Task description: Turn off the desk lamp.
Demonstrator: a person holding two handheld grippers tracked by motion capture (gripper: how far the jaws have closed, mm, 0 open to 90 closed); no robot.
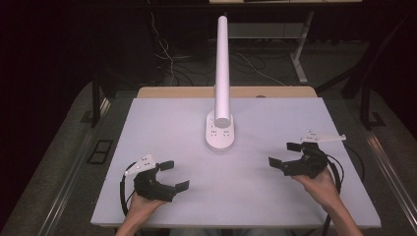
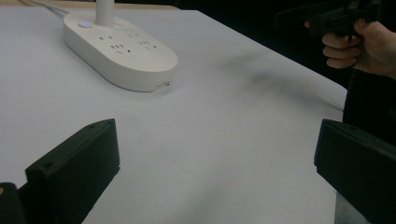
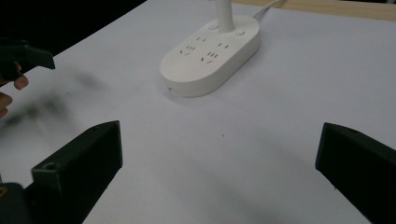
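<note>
One white power strip (image 1: 219,134) with a tall white column (image 1: 222,69) rising from its far end sits on the white table (image 1: 147,118), midway across. Your left gripper (image 1: 175,175) is nearer you than the strip and off to its left, well apart from it, jaws spread wide with nothing between them. Your right gripper (image 1: 283,154) is off to the strip's right, also nearer you and well apart, jaws likewise gaping and empty. Both hover low over bare table.
</note>
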